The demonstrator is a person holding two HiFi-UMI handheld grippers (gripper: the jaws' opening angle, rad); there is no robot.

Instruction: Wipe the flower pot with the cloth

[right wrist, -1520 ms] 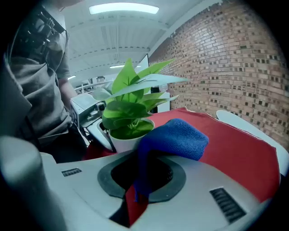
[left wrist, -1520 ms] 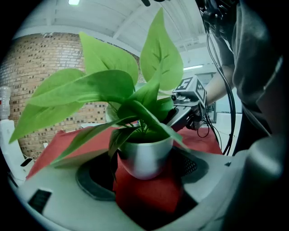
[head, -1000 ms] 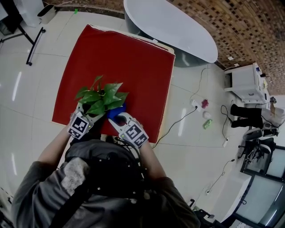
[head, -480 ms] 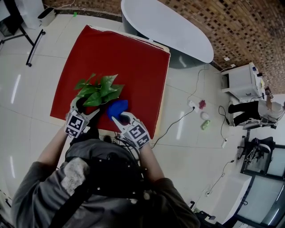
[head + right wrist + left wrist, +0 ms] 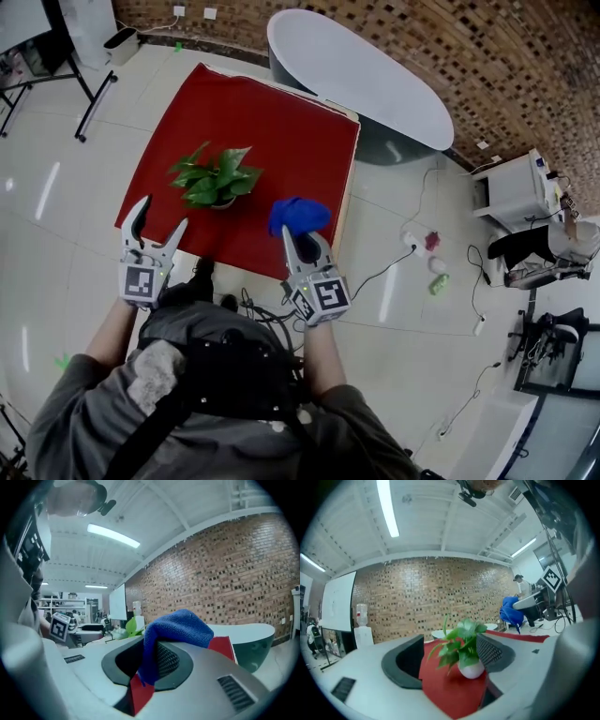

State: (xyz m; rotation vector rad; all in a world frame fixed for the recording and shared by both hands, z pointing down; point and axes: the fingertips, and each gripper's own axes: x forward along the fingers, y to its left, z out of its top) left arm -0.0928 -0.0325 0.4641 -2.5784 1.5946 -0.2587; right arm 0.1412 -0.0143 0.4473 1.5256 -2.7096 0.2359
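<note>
A person seen from above holds a tool in each hand over the near edge of a red-covered bench (image 5: 272, 122). The left tool (image 5: 159, 217) has its jaws wide apart; they have just been closing a little, and nothing sits between them. In the left gripper view (image 5: 447, 656) the white flower pot (image 5: 471, 670) shows beyond the open jaws, well apart from them. The flower pot (image 5: 222, 201) stands upright on the bench under a green plant (image 5: 216, 176), near the bench's left side. The right tool (image 5: 302, 242) is clamped on a blue cloth (image 5: 298, 214), bunched at its tips to the right of the pot and not touching it. In the right gripper view (image 5: 147, 660) the cloth (image 5: 178, 627) drapes over one jaw and hangs down between both.
</note>
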